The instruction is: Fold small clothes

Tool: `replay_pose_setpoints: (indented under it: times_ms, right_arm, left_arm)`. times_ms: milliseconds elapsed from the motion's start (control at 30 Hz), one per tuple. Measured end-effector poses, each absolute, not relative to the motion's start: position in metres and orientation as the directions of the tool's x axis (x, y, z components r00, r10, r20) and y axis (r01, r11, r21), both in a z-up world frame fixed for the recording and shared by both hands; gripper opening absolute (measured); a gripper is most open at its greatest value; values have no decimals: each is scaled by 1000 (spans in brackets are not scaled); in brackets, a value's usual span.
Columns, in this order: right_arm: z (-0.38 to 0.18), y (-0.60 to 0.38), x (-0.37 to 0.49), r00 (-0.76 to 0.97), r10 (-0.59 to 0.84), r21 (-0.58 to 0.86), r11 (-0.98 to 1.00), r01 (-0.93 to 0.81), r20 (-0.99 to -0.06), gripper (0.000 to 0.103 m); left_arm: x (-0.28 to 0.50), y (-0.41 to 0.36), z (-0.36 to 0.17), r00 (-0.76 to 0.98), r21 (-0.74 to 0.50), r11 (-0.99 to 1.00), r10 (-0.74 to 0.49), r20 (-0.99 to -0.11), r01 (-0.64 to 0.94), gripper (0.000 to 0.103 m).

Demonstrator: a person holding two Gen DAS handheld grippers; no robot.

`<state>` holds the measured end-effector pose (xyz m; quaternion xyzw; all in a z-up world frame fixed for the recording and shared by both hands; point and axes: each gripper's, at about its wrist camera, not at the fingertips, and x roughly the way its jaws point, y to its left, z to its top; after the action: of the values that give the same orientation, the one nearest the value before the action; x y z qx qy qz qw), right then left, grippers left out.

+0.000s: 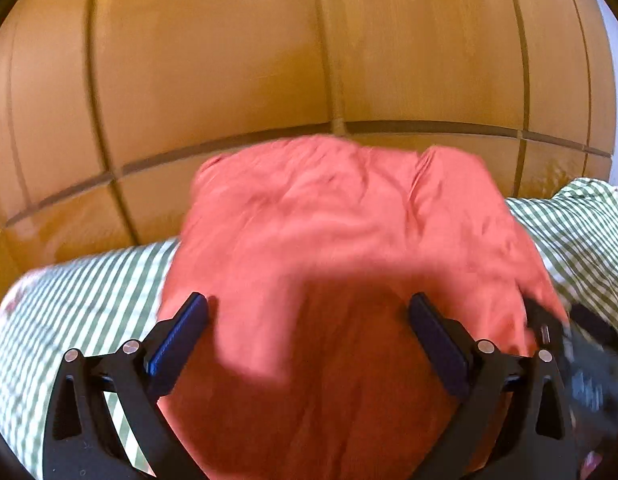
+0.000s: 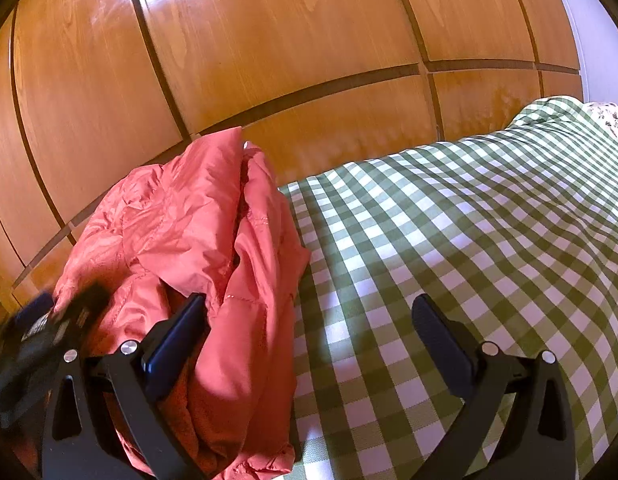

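A coral-red small garment (image 1: 329, 240) lies bunched on a green and white checked cloth (image 1: 69, 292). My left gripper (image 1: 309, 320) is open, with its jaws spread wide just above the garment. In the right wrist view the same garment (image 2: 197, 232) lies crumpled at the left, with folds and a seam showing. My right gripper (image 2: 309, 320) is open beside the garment's right edge; its left finger (image 2: 177, 336) touches the fabric and its right finger (image 2: 441, 340) is over the checked cloth (image 2: 469, 220). The other gripper shows blurred at the edge of each view.
A glossy wooden panelled wardrobe (image 1: 269, 60) stands right behind the bed edge and shows in the right wrist view too (image 2: 269, 40). A white wall strip (image 2: 597, 40) is at the far right. A flowered fabric (image 2: 613, 120) lies at the cloth's far right corner.
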<state>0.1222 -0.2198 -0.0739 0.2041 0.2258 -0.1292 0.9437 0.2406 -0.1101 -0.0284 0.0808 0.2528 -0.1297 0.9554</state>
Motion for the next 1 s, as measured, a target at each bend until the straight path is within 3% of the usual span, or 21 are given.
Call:
replay_pose_setpoints:
  times_ms: [267,667,833,1000]
  right_arm:
    - [-72,-217,121,866,-159,318,886,338,-475,101]
    - [-69,-219,101,875,-167,346,872,346,-454,101]
    - [-68,-219,73,869,-142,365,867,341,-474,101]
    - [-56,-203,42,866,-163,270,909,318,-472,101]
  left_arm:
    - [199,-78,-51,822,63,984,-104,-561,168,99]
    - [173,-51,-56,757,-25,997,-68,-650,68,99]
    - [148,-45,-49,790,64,997,4,-613,44,99]
    - [123,-38,-47,793,94,993,6,-609,64,99]
